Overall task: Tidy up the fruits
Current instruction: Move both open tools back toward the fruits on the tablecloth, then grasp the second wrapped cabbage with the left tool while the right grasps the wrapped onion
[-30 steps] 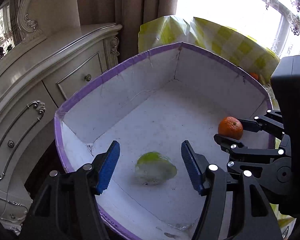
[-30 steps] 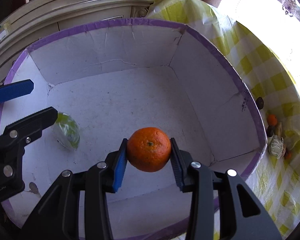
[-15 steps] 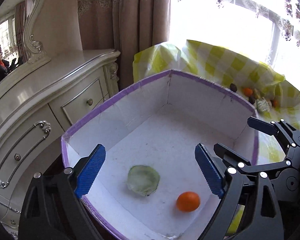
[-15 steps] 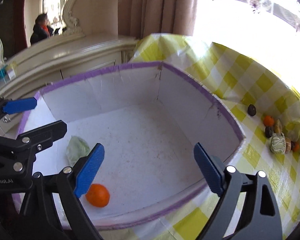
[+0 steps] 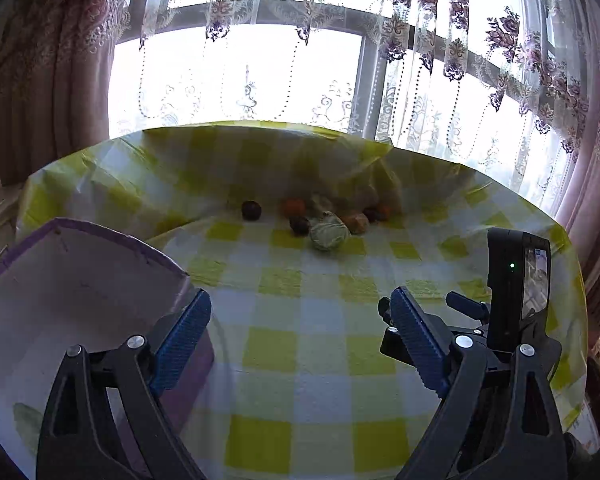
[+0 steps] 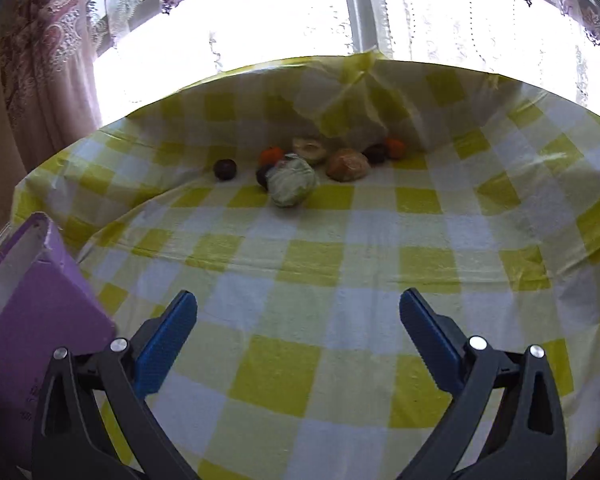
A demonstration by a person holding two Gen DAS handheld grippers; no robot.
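Note:
Several fruits lie in a cluster at the far side of the yellow checked tablecloth (image 6: 312, 344): a green cabbage-like one (image 6: 292, 182), an orange (image 6: 271, 155), a dark plum (image 6: 225, 169), a brown one (image 6: 347, 165). The cluster also shows in the left wrist view, with the green one (image 5: 329, 230) in front. The purple-rimmed white box (image 5: 72, 280) is at the left; its purple wall (image 6: 32, 320) shows in the right wrist view. My left gripper (image 5: 300, 340) is open and empty beside the box. My right gripper (image 6: 298, 340) is open and empty over the cloth.
A bright window with patterned lace curtains (image 5: 420, 40) stands behind the table. The cloth is bunched up behind the fruits (image 6: 360, 92). The right gripper's body (image 5: 516, 300) shows at the right of the left wrist view.
The right gripper let the orange go into the box. Both grippers have swung away from the box interior toward the fruit cluster on the table.

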